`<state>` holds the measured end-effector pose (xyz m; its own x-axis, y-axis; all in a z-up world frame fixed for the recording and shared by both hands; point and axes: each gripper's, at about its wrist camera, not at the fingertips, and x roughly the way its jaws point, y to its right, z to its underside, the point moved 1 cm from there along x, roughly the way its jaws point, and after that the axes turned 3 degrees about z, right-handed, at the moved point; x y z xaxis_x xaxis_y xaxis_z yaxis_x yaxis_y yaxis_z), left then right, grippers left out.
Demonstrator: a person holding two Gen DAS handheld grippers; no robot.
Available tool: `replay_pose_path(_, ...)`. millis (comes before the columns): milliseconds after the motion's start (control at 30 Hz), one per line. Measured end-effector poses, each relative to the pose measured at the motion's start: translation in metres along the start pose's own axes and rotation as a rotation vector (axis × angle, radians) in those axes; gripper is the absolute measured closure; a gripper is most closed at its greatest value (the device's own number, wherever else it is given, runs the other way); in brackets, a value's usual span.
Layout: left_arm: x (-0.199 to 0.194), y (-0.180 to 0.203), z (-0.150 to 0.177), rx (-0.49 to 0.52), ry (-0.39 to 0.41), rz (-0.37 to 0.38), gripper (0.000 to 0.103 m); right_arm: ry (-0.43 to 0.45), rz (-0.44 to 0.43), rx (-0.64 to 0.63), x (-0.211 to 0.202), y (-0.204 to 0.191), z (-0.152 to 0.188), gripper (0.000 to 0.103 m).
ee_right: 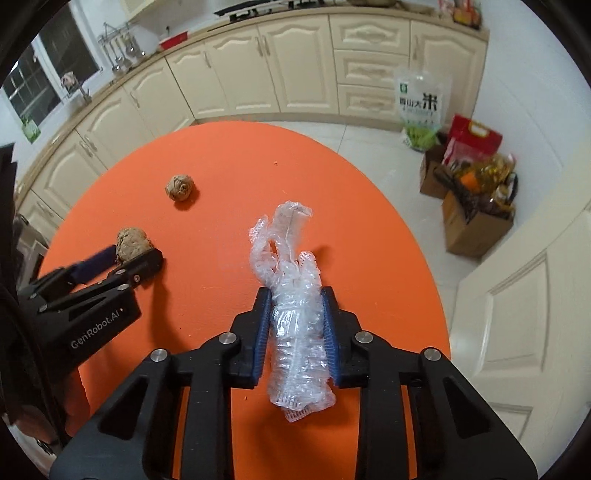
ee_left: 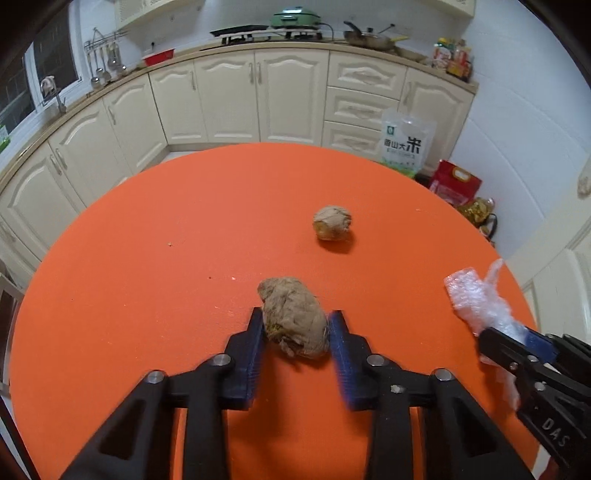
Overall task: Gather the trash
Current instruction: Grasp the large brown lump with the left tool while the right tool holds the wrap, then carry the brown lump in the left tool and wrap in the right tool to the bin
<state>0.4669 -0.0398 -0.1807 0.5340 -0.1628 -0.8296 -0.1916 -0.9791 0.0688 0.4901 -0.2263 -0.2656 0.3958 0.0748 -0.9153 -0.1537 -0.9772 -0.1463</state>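
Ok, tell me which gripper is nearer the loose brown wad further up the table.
Left. The left gripper sits just below the loose wad; the right gripper is off toward the table's right edge.

Cream cabinets (ee_left: 258, 99) run along the far wall from ten to two o'clock, with a green cooker (ee_left: 295, 18) and a pan (ee_left: 369, 37) up top at twelve. A red tray (ee_left: 159, 57) and hanging ladles (ee_left: 103, 62) sit toward eleven. On the white floor (ee_right: 369, 147) toward two o'clock stand a rice bag (ee_right: 419, 107), a red box (ee_right: 476, 140) and brown cartons (ee_right: 476, 229); a cream door (ee_right: 517, 314) stands at three.
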Motion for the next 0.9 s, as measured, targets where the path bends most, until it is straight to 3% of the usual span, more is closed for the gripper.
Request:
replay_pose_path(500,-0.024,-0.018,0.006,-0.126,-0.017,0.021,0.074,-0.049,-0.041,0.076,-0.010,0.014,0.013,0.080)
replay_pose_path(667,-0.049,-0.004,0.017,-0.088,0.041,-0.003,0.074,-0.025,-0.028,0.086,-0.030,0.019,0.022,0.081)
replay_pose_path(900,-0.090,0.037,0.041,-0.009,0.123,0.036,0.074,0.038,0.006,0.095,-0.073,0.028,0.042,0.080)
